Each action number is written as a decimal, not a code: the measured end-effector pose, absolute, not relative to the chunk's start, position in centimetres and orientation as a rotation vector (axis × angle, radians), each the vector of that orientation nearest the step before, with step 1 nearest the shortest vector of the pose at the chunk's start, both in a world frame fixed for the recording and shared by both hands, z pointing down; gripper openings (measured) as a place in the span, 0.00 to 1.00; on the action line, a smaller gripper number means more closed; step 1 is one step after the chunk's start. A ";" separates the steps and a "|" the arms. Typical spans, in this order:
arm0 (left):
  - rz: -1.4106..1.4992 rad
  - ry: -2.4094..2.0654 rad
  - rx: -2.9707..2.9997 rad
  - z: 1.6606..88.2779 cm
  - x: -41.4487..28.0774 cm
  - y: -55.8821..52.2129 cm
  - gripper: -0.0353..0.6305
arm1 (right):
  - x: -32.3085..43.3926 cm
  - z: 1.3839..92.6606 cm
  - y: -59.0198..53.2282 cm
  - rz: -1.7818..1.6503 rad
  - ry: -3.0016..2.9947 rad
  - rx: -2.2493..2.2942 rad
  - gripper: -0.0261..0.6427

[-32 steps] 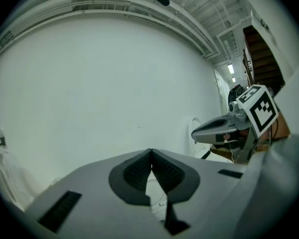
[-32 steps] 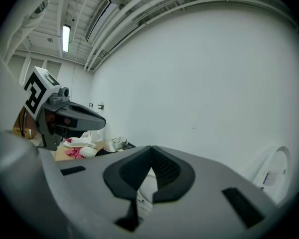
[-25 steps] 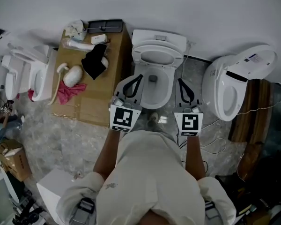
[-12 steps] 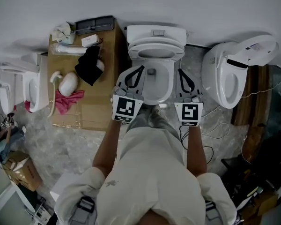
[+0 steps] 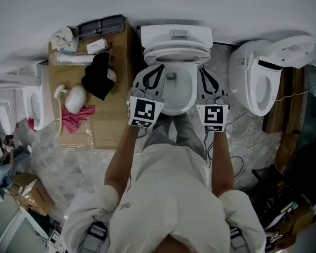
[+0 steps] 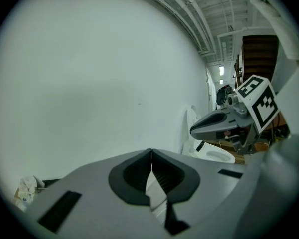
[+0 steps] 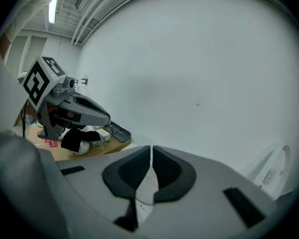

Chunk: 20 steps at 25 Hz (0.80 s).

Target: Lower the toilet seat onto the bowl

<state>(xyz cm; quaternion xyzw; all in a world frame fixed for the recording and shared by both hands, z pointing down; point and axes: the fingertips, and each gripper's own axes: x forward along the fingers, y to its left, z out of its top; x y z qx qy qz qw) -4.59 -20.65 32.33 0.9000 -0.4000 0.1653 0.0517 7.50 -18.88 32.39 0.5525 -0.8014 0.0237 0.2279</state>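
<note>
A white toilet (image 5: 175,35) stands against the wall in the head view, with its seat (image 5: 176,55) raised at the back above the open bowl (image 5: 175,105). My left gripper (image 5: 156,70) reaches along the bowl's left side with its jaws shut and nothing in them. My right gripper (image 5: 203,73) reaches along the right side; its jaws are opening by a thin slit, with nothing between them. In the left gripper view the left gripper (image 6: 151,156) faces the white wall, and the right gripper (image 6: 215,126) shows beside it. In the right gripper view the right gripper (image 7: 151,153) also points at the wall.
A cardboard surface (image 5: 108,117) left of the toilet carries a black cloth (image 5: 97,77), a pink cloth (image 5: 73,116) and small white items. A second toilet (image 5: 255,86) stands at the right and another (image 5: 29,103) at the left. Cables (image 5: 243,136) lie on the floor.
Both grippers have moved forward along the bowl's sides toward the tank, and the head view has shifted with them. The seat stays raised.
</note>
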 end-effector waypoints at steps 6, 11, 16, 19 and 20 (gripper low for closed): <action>0.556 -1.203 2.725 34.7 -3.8 -22.1 0.08 | 7.8 34.4 -20.8 0.066 -2.206 1.468 0.09; 0.598 -1.217 2.701 36.3 -3.1 -23.2 0.08 | 8.4 36.6 -22.5 0.072 -2.203 1.400 0.10; 0.649 -1.233 2.664 38.1 -2.7 -24.1 0.09 | 9.0 39.2 -23.5 0.076 -2.190 1.320 0.12; 0.679 -1.241 2.645 39.2 -2.5 -24.7 0.09 | 9.4 40.7 -24.1 0.088 -2.179 1.280 0.13; 0.691 -1.241 2.639 39.6 -2.3 -24.9 0.09 | 9.4 41.0 -24.4 0.086 -2.182 1.268 0.14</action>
